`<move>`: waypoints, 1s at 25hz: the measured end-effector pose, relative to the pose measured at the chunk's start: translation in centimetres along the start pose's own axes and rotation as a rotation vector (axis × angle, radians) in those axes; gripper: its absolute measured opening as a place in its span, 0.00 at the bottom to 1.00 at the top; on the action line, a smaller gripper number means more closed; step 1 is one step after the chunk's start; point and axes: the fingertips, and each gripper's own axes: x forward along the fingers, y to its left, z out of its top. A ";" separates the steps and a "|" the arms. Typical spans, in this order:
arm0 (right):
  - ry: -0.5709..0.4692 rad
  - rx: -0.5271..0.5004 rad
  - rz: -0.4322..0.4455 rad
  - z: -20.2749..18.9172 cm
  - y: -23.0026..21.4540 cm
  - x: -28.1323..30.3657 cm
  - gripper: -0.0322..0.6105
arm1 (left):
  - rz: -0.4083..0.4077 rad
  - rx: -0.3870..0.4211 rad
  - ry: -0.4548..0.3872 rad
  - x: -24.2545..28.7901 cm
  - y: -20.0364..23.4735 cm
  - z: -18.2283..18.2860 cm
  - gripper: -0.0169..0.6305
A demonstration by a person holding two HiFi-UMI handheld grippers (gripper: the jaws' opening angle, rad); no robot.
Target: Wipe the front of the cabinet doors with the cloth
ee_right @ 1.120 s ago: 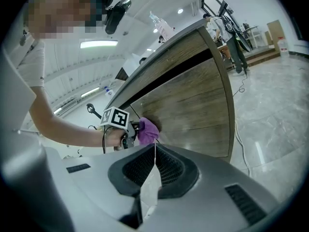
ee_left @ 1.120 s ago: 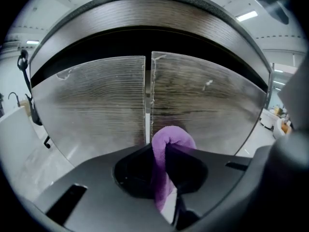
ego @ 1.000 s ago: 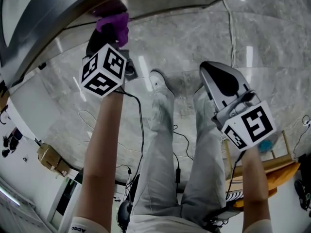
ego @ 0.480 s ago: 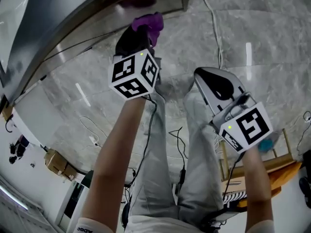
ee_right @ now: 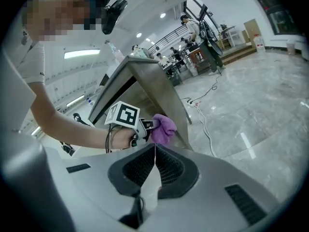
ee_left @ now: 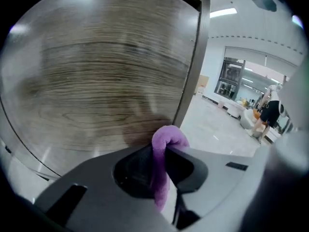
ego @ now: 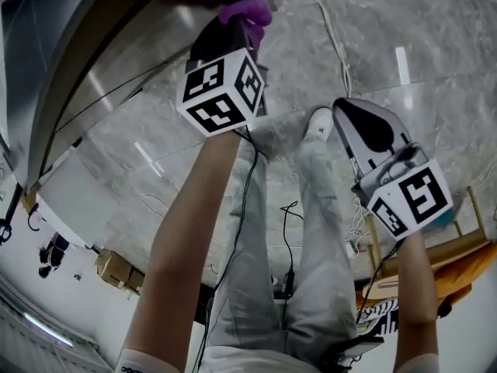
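My left gripper [ego: 237, 22] is shut on a purple cloth [ego: 245, 10], pressing it against the wood-grain cabinet door [ego: 116, 61] near the door's right edge. In the left gripper view the cloth [ee_left: 164, 151] is pinched between the jaws right in front of the wooden door face [ee_left: 101, 76]. My right gripper [ego: 359, 127] hangs lower at the right, away from the cabinet, jaws shut with nothing in them. In the right gripper view the left gripper [ee_right: 145, 125] and the cloth [ee_right: 162, 127] show against the cabinet's [ee_right: 154, 86] corner.
Below is a glossy marble floor [ego: 365, 53] with a white cable [ego: 330, 29] running across it. My legs and shoes stand under the grippers. A wooden and orange chair [ego: 443, 259] is at the lower right. Boxes [ego: 116, 266] sit by the left wall.
My left gripper has carried the cloth rightward along the cabinet door, toward its right edge. The right gripper has stayed about where it was.
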 end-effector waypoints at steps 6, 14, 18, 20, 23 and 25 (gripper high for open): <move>-0.038 0.031 -0.038 -0.2 0.0 0.3 0.09 | -0.004 -0.001 0.003 0.8 0.7 0.3 0.10; -0.039 0.037 -0.028 -1.6 3.7 3.1 0.09 | 0.011 0.026 0.018 -0.2 5.9 -0.5 0.10; -0.027 0.034 -0.013 -3.2 6.5 4.9 0.09 | 0.018 0.044 0.024 -1.7 9.4 -1.1 0.10; -0.024 0.033 -0.010 -3.7 7.6 5.9 0.09 | 0.030 0.047 0.029 -2.5 11.6 -1.4 0.10; -0.026 0.032 -0.010 -4.0 8.9 7.5 0.09 | 0.063 0.042 0.038 -3.6 15.4 -2.0 0.10; -0.030 0.036 -0.012 -4.3 9.5 8.4 0.09 | 0.091 0.034 0.047 -4.3 17.9 -2.6 0.10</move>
